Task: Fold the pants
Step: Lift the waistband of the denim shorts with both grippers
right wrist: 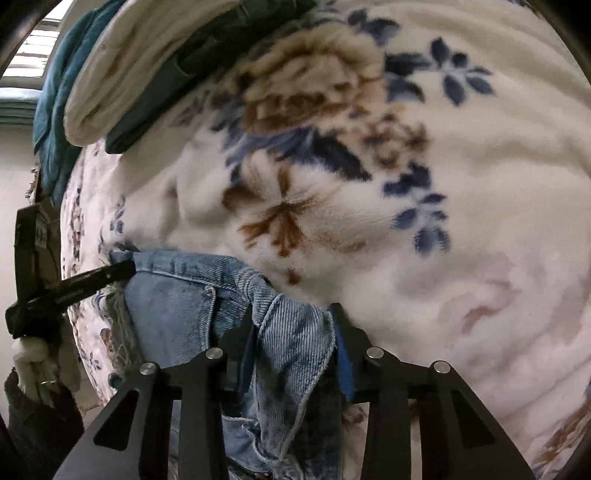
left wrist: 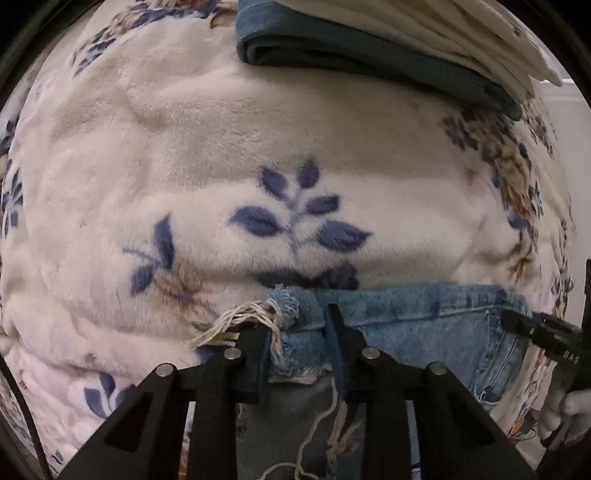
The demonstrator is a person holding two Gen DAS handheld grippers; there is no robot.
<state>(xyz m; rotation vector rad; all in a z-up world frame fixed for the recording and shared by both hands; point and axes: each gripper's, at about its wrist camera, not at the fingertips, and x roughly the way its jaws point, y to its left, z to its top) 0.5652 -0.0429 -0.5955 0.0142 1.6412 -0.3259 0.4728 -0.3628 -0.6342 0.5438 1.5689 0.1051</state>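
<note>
Light blue denim pants (left wrist: 413, 317) with frayed white threads lie on a floral fleece blanket. My left gripper (left wrist: 295, 325) is shut on the frayed end of the pants, lifted a little off the blanket. My right gripper (right wrist: 293, 325) is shut on a bunched denim edge of the same pants (right wrist: 177, 306). The right gripper also shows at the right edge of the left wrist view (left wrist: 517, 321). The left gripper shows at the left of the right wrist view (right wrist: 125, 269). The rest of the pants hangs below the fingers, partly hidden.
The cream blanket (left wrist: 221, 147) with blue and brown flowers covers the surface. A stack of folded teal (left wrist: 369, 48) and white (left wrist: 480, 33) cloth lies at the far edge, also in the right wrist view (right wrist: 122, 74). A white-gloved hand (left wrist: 569, 410) holds the right gripper.
</note>
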